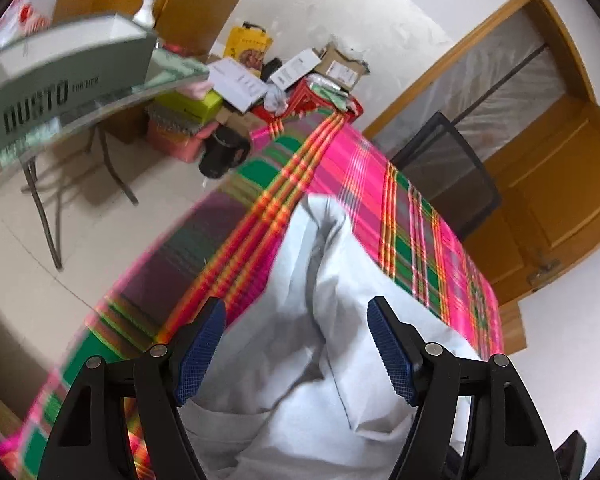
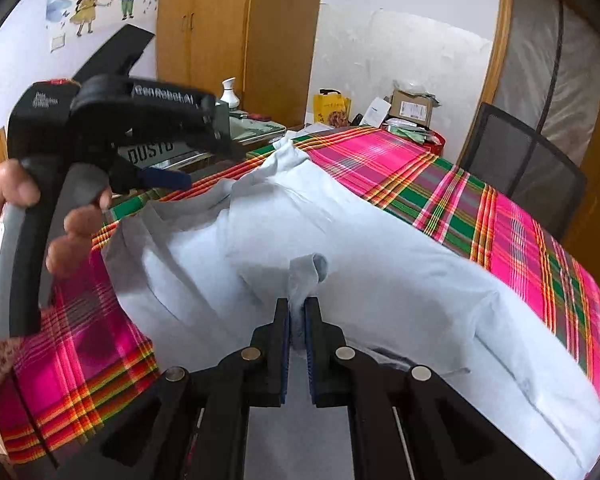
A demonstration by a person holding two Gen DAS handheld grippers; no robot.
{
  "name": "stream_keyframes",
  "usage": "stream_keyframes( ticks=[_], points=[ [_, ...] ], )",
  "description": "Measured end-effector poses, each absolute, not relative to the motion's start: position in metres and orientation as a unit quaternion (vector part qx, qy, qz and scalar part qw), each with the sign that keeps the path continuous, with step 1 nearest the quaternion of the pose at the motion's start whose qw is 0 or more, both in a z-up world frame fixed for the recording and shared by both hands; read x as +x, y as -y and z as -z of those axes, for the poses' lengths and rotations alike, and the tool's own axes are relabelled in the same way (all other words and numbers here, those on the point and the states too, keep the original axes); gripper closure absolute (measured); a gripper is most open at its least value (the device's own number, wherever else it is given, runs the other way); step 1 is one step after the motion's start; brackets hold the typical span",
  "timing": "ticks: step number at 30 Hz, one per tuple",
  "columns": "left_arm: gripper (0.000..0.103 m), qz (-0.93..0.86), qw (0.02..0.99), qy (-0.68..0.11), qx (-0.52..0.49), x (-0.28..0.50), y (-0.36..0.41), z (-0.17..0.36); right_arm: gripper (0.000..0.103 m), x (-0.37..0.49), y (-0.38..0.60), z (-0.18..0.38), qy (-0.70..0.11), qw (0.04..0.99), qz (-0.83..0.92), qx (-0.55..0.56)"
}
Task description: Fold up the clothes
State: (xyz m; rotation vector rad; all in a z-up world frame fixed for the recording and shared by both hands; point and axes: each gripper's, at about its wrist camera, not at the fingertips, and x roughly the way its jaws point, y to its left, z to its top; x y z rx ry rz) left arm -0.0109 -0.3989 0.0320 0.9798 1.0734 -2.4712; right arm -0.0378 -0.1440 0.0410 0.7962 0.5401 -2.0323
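Observation:
A pale blue garment (image 2: 380, 280) lies rumpled across a table under a pink, green and orange plaid cloth (image 2: 440, 184). My right gripper (image 2: 298, 306) is shut on a raised pinch of the garment's fabric, which sticks up between the pads. In the left wrist view my left gripper (image 1: 296, 308) is open wide just above the garment (image 1: 332, 240). Nothing sits between its blue pads (image 1: 198, 352), and the plaid cloth (image 1: 412, 240) shows beyond. In the right wrist view a hand (image 2: 4, 196) grips the left gripper's black handle (image 2: 32, 264) at the table's left side.
A grey-green box (image 1: 68, 80) stands on a glass side table to the left. A black mesh chair (image 2: 528, 160) is against the table's far side. Cardboard boxes and packets (image 2: 412, 108) crowd the far end. A dark pot (image 1: 224, 152) sits on the floor.

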Motion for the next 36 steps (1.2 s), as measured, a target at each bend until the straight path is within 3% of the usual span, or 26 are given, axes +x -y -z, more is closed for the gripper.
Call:
stream_keyframes(
  ticks=[7, 15, 24, 34, 36],
  points=[
    [0.028, 0.868, 0.160, -0.302, 0.360, -0.042, 0.411, -0.066, 0.084, -0.030, 0.133, -0.031, -0.179, 0.440, 0.801, 0.365],
    [0.028, 0.847, 0.163, -0.285, 0.419, -0.097, 0.420, -0.059, 0.084, -0.017, 0.098, -0.045, -0.118, 0.469, 0.786, 0.385],
    [0.029, 0.819, 0.198, -0.241, 0.482, -0.126, 0.417, -0.047, 0.084, -0.029, 0.068, -0.057, -0.050, 0.440, 0.811, 0.383],
    [0.030, 0.794, 0.202, -0.296, 0.491, -0.126, 0.436, -0.029, 0.084, -0.045, 0.062, -0.042, -0.033, 0.418, 0.812, 0.406],
    [0.031, 0.780, 0.164, -0.341, 0.499, -0.127, 0.441, -0.022, 0.084, -0.045, 0.062, -0.042, -0.030, 0.419, 0.812, 0.405]
  ],
)
